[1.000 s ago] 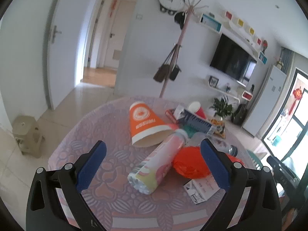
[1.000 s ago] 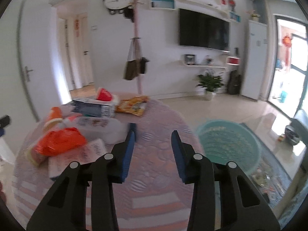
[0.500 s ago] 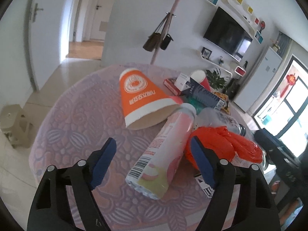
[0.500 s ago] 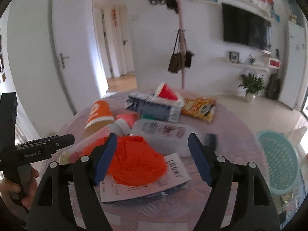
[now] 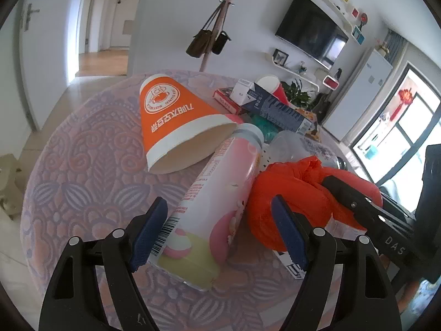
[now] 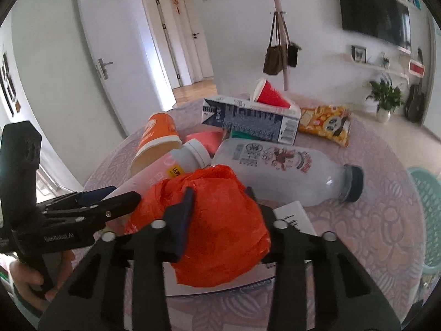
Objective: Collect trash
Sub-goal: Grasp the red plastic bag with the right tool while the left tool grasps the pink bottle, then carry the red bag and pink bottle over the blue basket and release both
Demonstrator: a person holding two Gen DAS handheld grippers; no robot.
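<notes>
Orange bag (image 6: pixel 217 229) sits between our right gripper (image 6: pixel 220 201) fingers, spread and not yet pinching. Left gripper (image 5: pixel 217 220) straddles the pink bottle (image 5: pixel 217 209), fingers spread. Cup (image 5: pixel 176 121) at 11 o'clock; basket (image 6: pixel 427 215) at 3 o'clock; we judge nothing collected.

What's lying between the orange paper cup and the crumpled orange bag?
A pink drink bottle lies on its side between the orange paper cup and the orange bag, its cap by the cup's open mouth. The left wrist view shows it best.
</notes>
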